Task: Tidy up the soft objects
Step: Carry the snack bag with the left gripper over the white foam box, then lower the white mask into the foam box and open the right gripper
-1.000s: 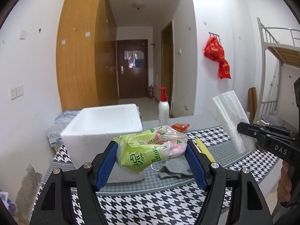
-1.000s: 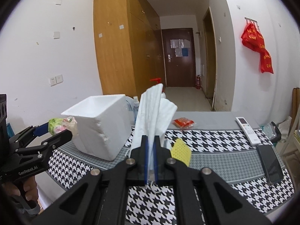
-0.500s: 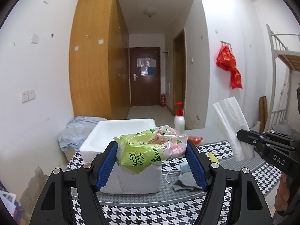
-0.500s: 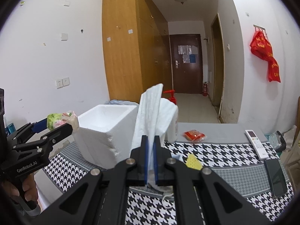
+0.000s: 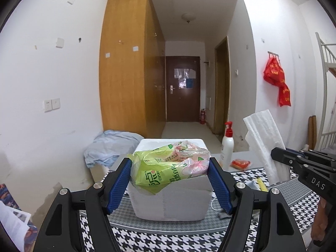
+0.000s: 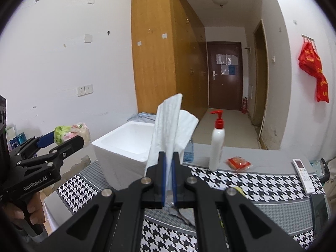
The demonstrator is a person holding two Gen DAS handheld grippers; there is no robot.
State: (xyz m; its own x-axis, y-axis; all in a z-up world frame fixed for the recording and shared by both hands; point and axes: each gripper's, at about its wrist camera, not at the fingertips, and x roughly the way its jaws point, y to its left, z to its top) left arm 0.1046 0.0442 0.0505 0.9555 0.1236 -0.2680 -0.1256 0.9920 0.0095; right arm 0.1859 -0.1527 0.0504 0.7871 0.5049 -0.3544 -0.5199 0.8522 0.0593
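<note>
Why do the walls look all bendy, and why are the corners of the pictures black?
Both wrist views use a fisheye lens: in the left wrist view the tall wooden wardrobe leans and bows, and in the right wrist view the white wall curves too. The black corners are the round lens edge. Both pictures are sharp and evenly lit, and the dark brown door shows pale glare.

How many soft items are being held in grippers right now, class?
2. A green tissue pack sits clamped in the left gripper, in front of the foam box. A white folded tissue is pinched upright in the right gripper.
</note>
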